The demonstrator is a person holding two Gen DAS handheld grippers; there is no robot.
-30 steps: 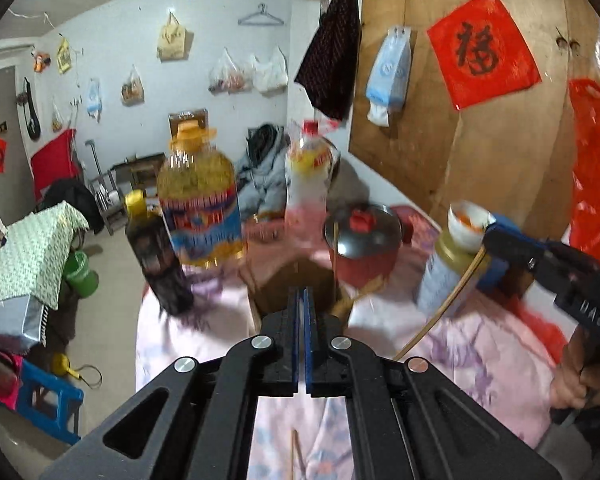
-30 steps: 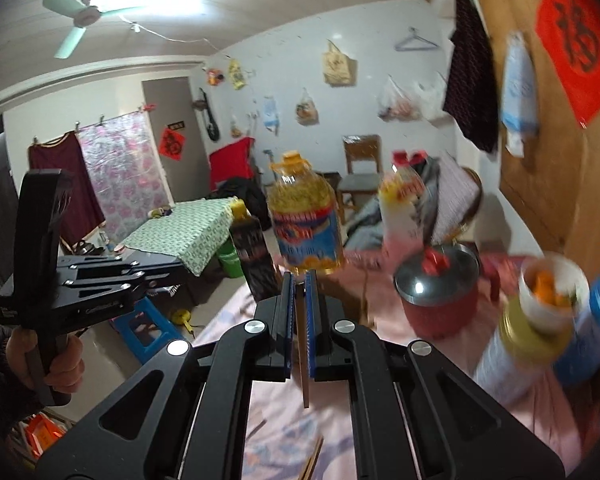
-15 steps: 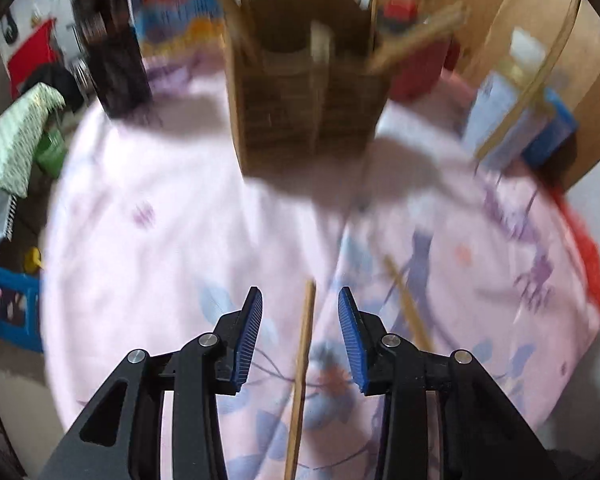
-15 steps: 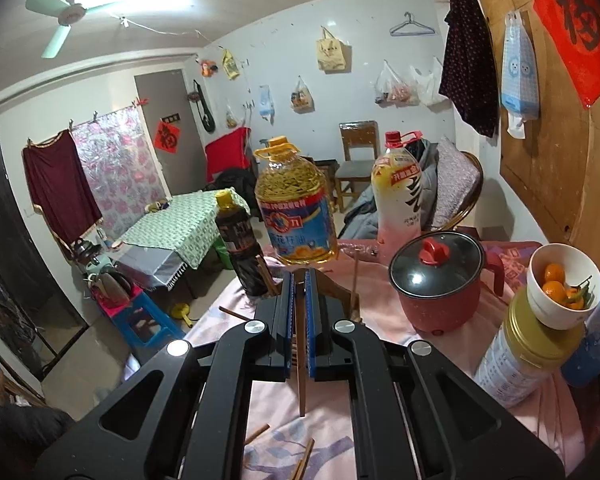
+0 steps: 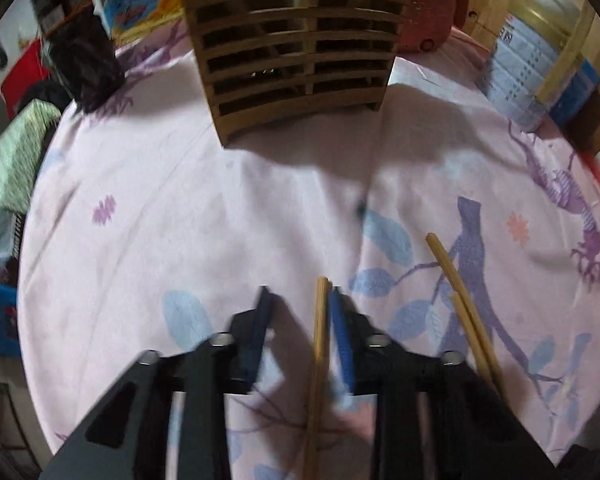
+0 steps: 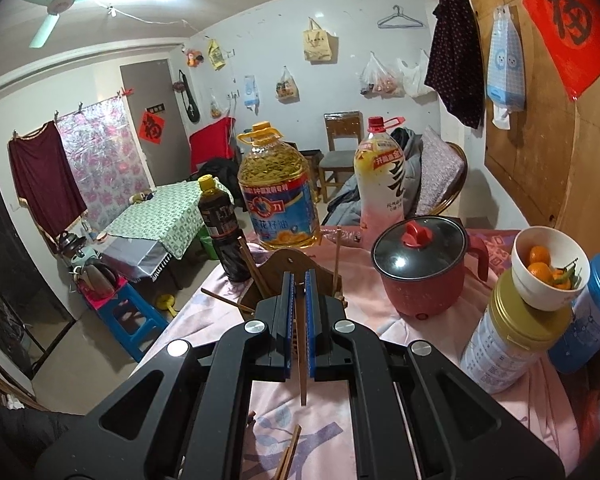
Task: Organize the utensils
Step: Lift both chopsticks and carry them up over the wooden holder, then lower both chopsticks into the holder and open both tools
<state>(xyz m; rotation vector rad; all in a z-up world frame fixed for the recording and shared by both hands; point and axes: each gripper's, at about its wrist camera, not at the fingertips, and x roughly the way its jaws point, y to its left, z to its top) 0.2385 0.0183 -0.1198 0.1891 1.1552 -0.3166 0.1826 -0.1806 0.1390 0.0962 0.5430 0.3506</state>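
Left gripper: the left gripper stands spread wide just above the counter with its pink flowered cloth; a pale wooden chopstick on the cloth lies between its blue pads, hard against the right-hand pad and well off the left one.

Right gripper: the right gripper is clenched on a thin brown chopstick held upright, whose lower end hangs free above the cloth.

Holder: the slatted brown wooden utensil holder stands ahead of both grippers, a few sticks already leaning in it.

Loose sticks: two more pale chopsticks lie just to the right of the left gripper, outside its reach.

Risk, left: the stick sits off-centre, so closing may push it sideways or roll it on the soft cloth and give a skewed grip; the pads may also pinch a fold of fabric.

Risk, right: held by so narrow a line, the upright stick may pivot or slip, and its low end could catch the holder's front wall on the way in.

Hard to see: the left view is motion-blurred, so contact between pad and stick is uncertain; the stick's near end runs under the gripper body; the holder's compartments cannot be told apart, and its top is cut off.
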